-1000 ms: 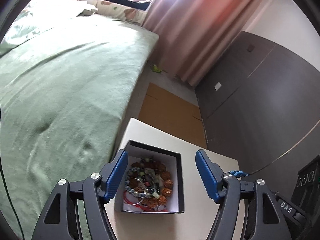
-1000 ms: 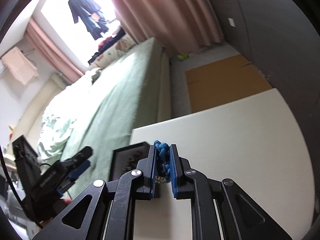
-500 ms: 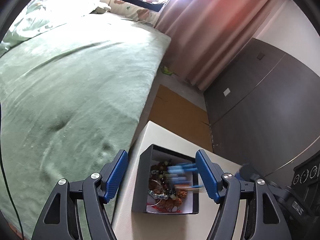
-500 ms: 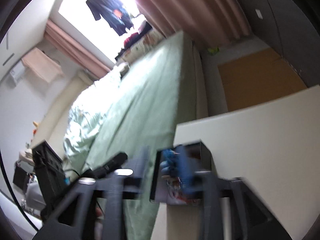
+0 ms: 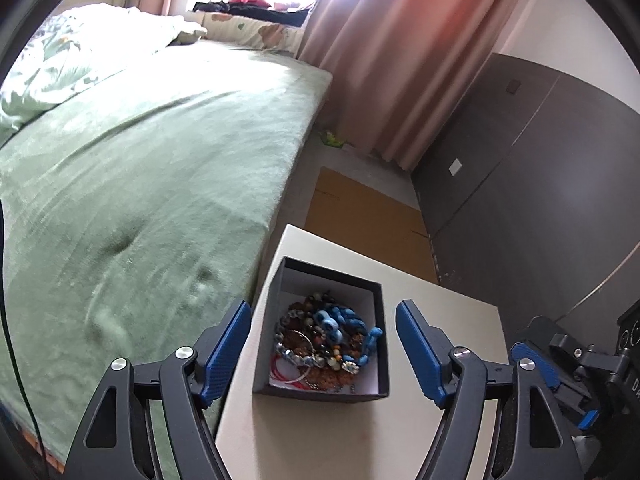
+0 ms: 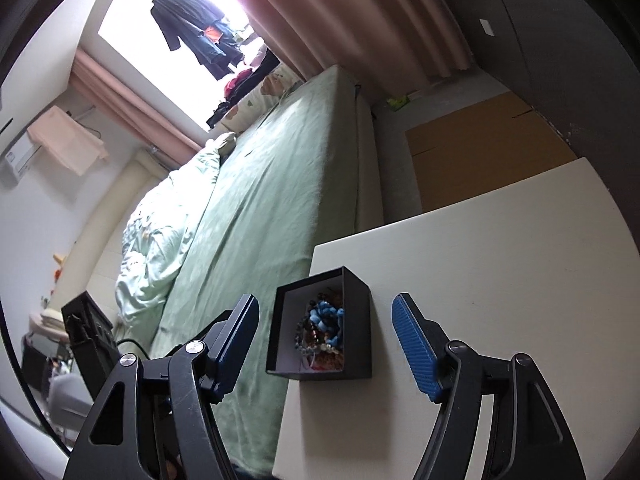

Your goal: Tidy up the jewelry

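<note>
Both hand-held grippers hang wide apart over the jewelry box, holding nothing.

We see the left hand-held gripper [image 5: 323, 350] with its blue pads spread wide, the black box [image 5: 325, 392] framed between them on the white desk [image 5: 440, 312]. Inside the box a blue knotted cord bracelet [image 5: 344, 320] lies on top of a heap of beaded bracelets [image 5: 304, 344], with the blue one toward 1 o'clock of the pile. Our right hand-held gripper [image 6: 325, 346] is likewise spread wide, and the box [image 6: 356, 320] sits between its pads at the desk [image 6: 500, 280] edge nearest the green bed [image 6: 272, 200]. In the left view that gripper shows at 4 o'clock, near the desk's right edge.
</note>
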`<control>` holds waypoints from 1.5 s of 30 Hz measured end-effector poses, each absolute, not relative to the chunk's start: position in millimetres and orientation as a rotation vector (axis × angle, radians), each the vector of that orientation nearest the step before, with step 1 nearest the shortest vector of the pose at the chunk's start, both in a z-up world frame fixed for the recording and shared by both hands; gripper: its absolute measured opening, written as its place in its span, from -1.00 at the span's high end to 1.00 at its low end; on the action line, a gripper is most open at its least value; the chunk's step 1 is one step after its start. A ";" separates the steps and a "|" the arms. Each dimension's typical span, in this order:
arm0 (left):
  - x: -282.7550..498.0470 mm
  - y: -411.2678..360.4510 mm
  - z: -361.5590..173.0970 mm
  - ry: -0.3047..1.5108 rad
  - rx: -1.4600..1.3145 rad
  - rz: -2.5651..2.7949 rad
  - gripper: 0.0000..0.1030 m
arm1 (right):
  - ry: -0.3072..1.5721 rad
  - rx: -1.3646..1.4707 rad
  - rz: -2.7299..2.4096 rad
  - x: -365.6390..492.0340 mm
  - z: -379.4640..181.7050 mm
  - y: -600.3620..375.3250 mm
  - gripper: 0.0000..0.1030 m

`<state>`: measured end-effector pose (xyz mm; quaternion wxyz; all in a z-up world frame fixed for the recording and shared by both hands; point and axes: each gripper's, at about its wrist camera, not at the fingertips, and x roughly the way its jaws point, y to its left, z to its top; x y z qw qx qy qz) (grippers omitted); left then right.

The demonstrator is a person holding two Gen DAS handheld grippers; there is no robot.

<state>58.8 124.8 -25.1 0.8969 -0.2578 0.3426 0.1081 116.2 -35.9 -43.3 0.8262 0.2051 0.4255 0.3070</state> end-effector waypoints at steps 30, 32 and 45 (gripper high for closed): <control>8.5 54.1 2.2 0.674 -0.269 0.192 -0.99 | 0.805 0.296 0.474 58.6 -22.7 -119.1 -1.00; 4.9 50.4 2.7 0.678 -0.244 0.179 -0.99 | 0.801 0.278 0.472 53.1 -22.6 -121.3 -1.00; -21.4 44.3 8.3 0.647 -0.139 0.135 -0.99 | 0.775 0.134 0.476 18.1 -19.6 -121.5 -1.00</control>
